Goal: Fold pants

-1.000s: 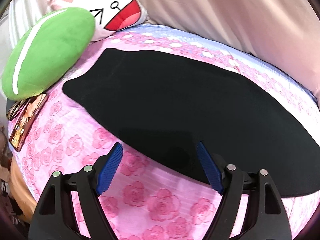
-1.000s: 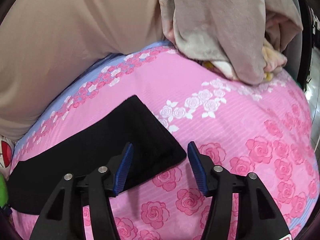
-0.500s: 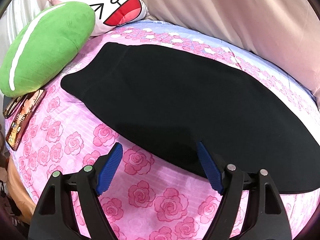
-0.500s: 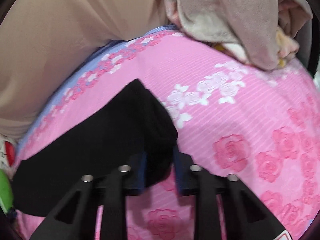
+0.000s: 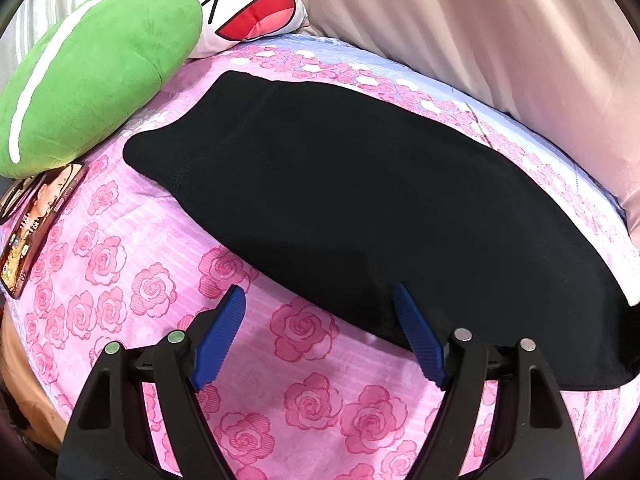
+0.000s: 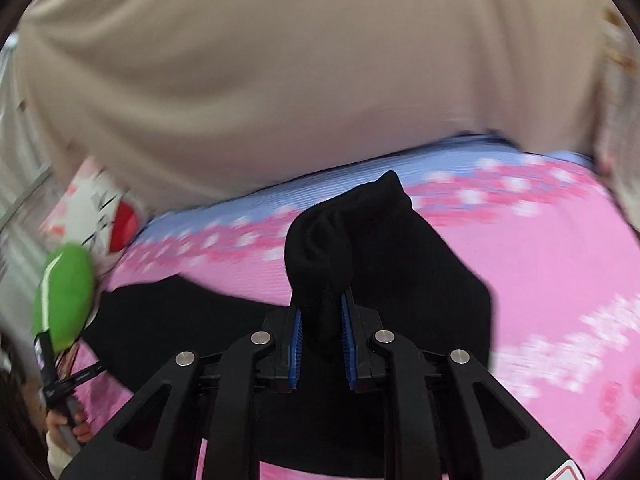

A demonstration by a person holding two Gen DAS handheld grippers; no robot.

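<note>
The right gripper, jaws now clenched on the pants, had lifted their end off the bed; the left gripper stayed released.

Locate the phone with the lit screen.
Left wrist view, far left edge: the phone lies on the pink rose bedsheet, just below the green plush pillow.
</note>
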